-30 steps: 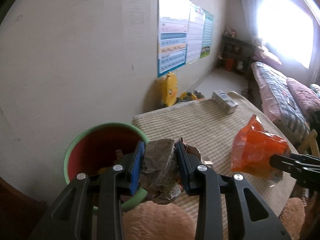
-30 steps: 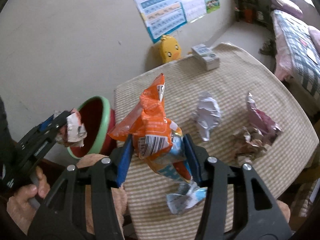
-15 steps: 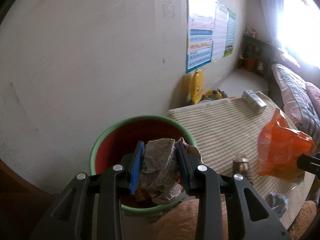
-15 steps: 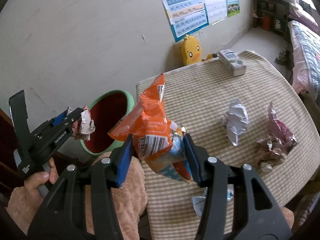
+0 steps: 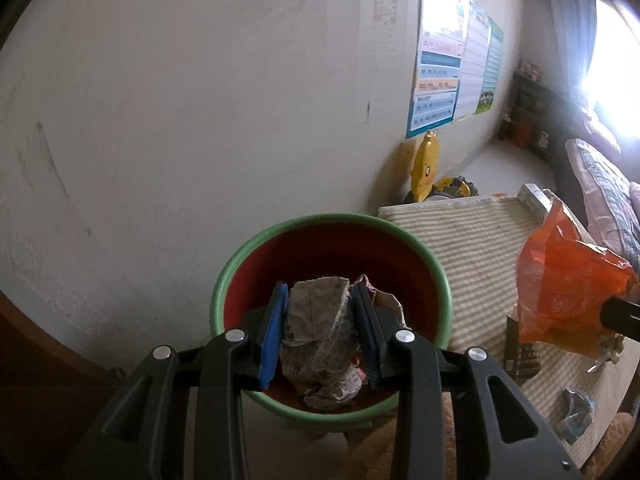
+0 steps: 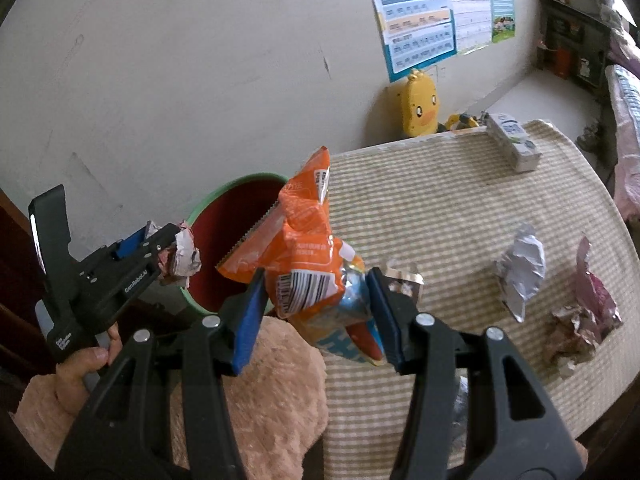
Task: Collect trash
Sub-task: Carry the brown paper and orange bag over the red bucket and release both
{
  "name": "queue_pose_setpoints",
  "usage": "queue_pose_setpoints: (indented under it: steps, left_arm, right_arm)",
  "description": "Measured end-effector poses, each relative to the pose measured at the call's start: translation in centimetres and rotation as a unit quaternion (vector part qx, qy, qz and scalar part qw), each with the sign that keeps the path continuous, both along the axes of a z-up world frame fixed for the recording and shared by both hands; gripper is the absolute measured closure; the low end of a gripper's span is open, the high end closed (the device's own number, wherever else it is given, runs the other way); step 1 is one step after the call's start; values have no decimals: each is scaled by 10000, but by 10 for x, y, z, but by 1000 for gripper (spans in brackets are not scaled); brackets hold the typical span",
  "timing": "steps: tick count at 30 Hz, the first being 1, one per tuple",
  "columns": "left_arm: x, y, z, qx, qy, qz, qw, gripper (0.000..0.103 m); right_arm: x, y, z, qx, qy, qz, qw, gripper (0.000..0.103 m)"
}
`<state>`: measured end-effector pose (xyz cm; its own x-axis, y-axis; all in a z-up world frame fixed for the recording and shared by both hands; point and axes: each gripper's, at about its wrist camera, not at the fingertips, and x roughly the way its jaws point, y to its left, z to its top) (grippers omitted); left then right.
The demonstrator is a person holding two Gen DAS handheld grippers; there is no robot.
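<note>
At the table's left edge, bin: a red bin with a green rim (image 5: 332,224) stands against the wall just beside the striped tabletop (image 6: 440,200); some scraps seem to lie at its bottom, though the held wad hides most of it.
Left gripper: the left gripper (image 5: 320,332) is clamped on a crumpled paper wad (image 5: 320,336), its blue pads pressed against both sides, and it hangs over the bin's mouth.
Right gripper: the right gripper (image 6: 316,308) is closed on an orange snack bag (image 6: 304,248), held in the air above the table's near-left corner, just beside the bin but not yet over it.
Centre of table: a small foil scrap (image 6: 404,280) lies just beyond the right gripper's far finger.
Right of table: a crumpled silver wrapper (image 6: 520,268) and a pinkish crumpled heap (image 6: 584,312) lie near each other, untouched; a small carton (image 6: 512,140) sits at the far edge.
Progress: I judge the job midway: two pieces are lifted and close to being dropped, neither is released yet, and at least three pieces wait on the table.
</note>
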<state>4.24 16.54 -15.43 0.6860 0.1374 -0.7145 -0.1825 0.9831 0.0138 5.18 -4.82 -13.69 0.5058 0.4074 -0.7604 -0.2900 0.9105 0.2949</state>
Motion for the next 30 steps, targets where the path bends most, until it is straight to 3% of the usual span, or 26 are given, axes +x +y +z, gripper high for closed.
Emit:
queue_pose_setpoints:
  steps: [18, 21, 23, 30]
  left_arm:
    - [24, 32, -8, 54, 38, 169, 9998, 69]
    - [27, 34, -8, 73, 5, 182, 9998, 62]
    - [29, 35, -8, 122, -16, 205, 9997, 43]
    - [34, 33, -3, 263, -49, 227, 9994, 35]
  right_arm:
    - [41, 63, -14, -234, 30, 529, 9983, 53]
    - [49, 69, -13, -235, -15, 553, 9982, 50]
    - [53, 73, -16, -306, 12, 556, 9980, 40]
    - [53, 65, -22, -187, 88, 443, 9988, 31]
